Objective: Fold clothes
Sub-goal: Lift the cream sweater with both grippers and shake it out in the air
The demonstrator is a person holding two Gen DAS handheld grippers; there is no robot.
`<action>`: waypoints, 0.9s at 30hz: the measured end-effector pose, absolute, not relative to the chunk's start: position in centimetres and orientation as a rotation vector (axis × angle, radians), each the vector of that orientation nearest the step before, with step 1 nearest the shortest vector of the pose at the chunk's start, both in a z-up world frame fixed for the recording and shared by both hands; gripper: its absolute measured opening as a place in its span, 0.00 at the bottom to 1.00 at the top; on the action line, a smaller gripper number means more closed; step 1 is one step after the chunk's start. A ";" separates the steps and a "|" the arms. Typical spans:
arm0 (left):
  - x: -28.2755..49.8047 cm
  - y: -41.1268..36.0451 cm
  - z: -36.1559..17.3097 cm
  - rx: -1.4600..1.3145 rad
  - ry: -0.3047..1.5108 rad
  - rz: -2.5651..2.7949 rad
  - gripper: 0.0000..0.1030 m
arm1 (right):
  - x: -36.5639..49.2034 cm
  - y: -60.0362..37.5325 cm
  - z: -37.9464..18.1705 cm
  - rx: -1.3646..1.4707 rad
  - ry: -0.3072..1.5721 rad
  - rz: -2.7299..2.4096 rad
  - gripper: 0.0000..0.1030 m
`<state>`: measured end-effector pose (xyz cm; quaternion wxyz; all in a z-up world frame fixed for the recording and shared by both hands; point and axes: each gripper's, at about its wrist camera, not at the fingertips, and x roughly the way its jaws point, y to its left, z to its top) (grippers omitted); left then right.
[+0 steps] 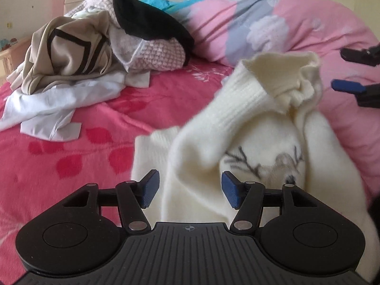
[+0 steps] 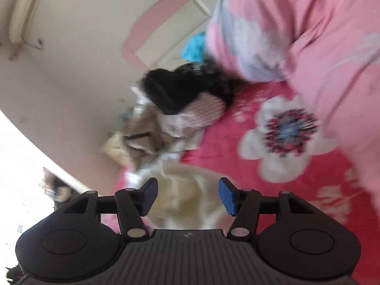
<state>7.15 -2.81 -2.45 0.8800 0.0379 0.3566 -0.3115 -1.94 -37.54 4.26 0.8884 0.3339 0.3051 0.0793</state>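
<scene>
Across the red flowered bed sheet (image 1: 59, 147) we see a cream knitted sweater (image 1: 249, 128) lying crumpled, its ribbed collar up at about one o'clock from our left tool (image 1: 188, 191) and a grey antler motif showing on its front. Our left tool hangs just over the near edge of the sweater with its blue pads (image 1: 229, 190) standing well apart; cream knit shows in the gap between them, but the pads press on nothing, so the tool holds nothing. In the left wrist view our right tool (image 1: 344, 70) comes in from three o'clock, beside the collar, its two fingers spread and clear of the fabric. From its own blurred camera our right tool (image 2: 187, 194) is likewise parted, with the sweater (image 2: 187, 190) below and between the pads and no grip on it that we can make out.

At ten o'clock on the bed sits a pile of clothes (image 1: 78, 57): a beige garment with black stripes, white fabric beneath it, and a pink-checked piece with a black garment (image 1: 147, 21) draped on top. A pink quilt (image 1: 273, 23) with pale cloud patches bulges from twelve to two o'clock, touching the sweater's far side.
</scene>
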 end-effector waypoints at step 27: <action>11.6 -2.9 -4.8 -0.203 0.797 -0.733 0.10 | -1.4 -33.9 1.6 0.472 0.723 0.145 0.17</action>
